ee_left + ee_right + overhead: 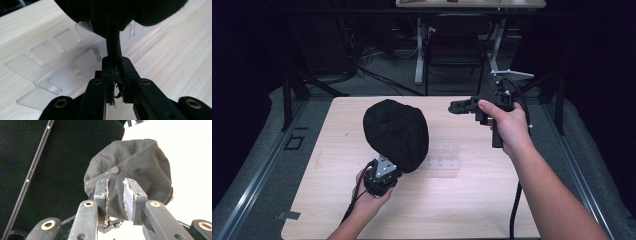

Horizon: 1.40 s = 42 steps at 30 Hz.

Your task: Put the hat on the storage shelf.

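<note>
Black cloth cap [396, 134] held up over the middle of the pale wooden table [472, 200], pinched at its edge by the left gripper [387, 167].

Judging by the clear acrylic stand [443, 159] lying just right of the cap, the step in hand looks like setting the cap onto it; the left grip should stay firm on the fabric edge while the right gripper [458, 106], raised at the far right with its jaws slightly apart and holding nothing, comes in to steady the crown. The left gripper view shows the fold of cloth [113, 47] clamped between the jaws and the stand's slotted panels [57, 62] beneath, which the high view barely resolves; the right gripper view shows the crown button [115, 170] and seams.
</note>
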Available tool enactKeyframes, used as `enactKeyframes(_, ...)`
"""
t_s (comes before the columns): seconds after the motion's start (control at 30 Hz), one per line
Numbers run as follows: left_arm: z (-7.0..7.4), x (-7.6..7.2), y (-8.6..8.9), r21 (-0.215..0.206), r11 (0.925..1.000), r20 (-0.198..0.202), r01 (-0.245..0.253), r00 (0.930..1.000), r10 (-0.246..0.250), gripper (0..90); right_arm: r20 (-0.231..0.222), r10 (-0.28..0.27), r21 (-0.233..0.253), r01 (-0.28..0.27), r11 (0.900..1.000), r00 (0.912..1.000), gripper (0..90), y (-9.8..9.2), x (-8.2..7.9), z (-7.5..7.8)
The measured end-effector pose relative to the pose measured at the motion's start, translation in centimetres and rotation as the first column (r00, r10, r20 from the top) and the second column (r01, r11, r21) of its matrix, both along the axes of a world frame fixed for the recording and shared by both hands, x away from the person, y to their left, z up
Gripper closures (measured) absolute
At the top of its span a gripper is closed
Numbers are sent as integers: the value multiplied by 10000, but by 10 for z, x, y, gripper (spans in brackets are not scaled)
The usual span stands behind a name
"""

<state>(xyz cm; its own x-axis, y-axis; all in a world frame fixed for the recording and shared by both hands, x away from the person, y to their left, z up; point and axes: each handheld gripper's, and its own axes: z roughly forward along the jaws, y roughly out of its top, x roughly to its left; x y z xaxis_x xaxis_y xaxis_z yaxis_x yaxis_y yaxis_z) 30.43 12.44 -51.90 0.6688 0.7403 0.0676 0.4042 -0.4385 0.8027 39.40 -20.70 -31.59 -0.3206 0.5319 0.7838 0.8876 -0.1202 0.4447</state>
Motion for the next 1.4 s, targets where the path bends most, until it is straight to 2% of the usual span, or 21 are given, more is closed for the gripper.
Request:
enactKeyframes(0.03,-2,0,2,-126,9999,19,-48,10000,48,831,69,-38,-55,38,10000,10000,724,-2,-1,0)
enactKeyframes(0.13,-5,-2,4,-121,9999,91,-79,9999,80,812,131,-2,-201,5,9998,9999,720,-5,-3,1)
enactKeyframes(0.2,-5,-3,6,-128,9999,93,-82,9999,83,764,157,-23,-255,27,9997,9999,719,-5,-4,1)
enactKeyframes(0.27,-6,-4,8,-201,9997,68,-145,9999,146,725,262,105,-594,-89,9982,9996,711,-5,-7,1)
enactKeyframes(0.33,-5,-4,12,-176,9998,43,-85,10000,85,718,267,118,-640,-101,9979,9996,709,-6,-8,0)
enactKeyframes(0.4,-4,-7,17,-415,9991,40,-85,10000,87,659,267,124,-728,-104,9973,9996,705,-7,-11,-2)
enactKeyframes(0.47,-2,-9,21,-838,9964,-20,-149,9999,148,594,309,109,-938,-79,9956,9995,703,-8,-12,-4)
enactKeyframes(0.5,-2,-9,21,-838,9964,-20,-149,9999,148,578,309,109,-938,-79,9956,9995,703,-8,-12,-4)
enactKeyframes(0.53,0,-10,24,-991,9950,-43,-156,9999,152,567,422,48,-1263,5,9920,9991,701,-11,-14,-6)
enactKeyframes(0.57,2,-12,29,-1000,9948,-9,-192,9998,192,557,457,64,-1361,-1,9907,9989,700,-12,-15,-6)
enactKeyframes(0.63,3,-14,35,-900,9957,-29,-223,9998,221,548,505,-20,-1435,93,9896,9987,698,-15,-17,-8)
enactKeyframes(0.93,-2,-19,62,-1025,9917,-246,-778,9968,756,533,715,-306,-1957,441,9797,9970,693,-29,-30,-18)
enactKeyframes(1.07,-6,-21,76,-1138,9880,-374,-1047,9942,1010,530,878,-405,-2377,604,9695,9953,680,-34,-37,-26)
enactKeyframes(1.13,-7,-21,81,-1232,9855,-443,-1165,9927,1118,529,941,-512,-2705,750,9598,9942,679,-36,-40,-32)
enactKeyframes(1.2,-9,-21,86,-1291,9830,-531,-1305,9908,1246,528,934,-575,-2848,820,9551,9940,678,-39,-43,-38)
enactKeyframes(1.3,-11,-21,91,-1350,9799,-662,-1469,9881,1391,528,867,-616,-2886,843,9537,9943,677,-42,-47,-47)
enactKeyframes(1.4,-9,-22,94,-1366,9792,-730,-1501,9873,1411,521,822,-620,-2719,822,9588,9947,676,-46,-53,-55)
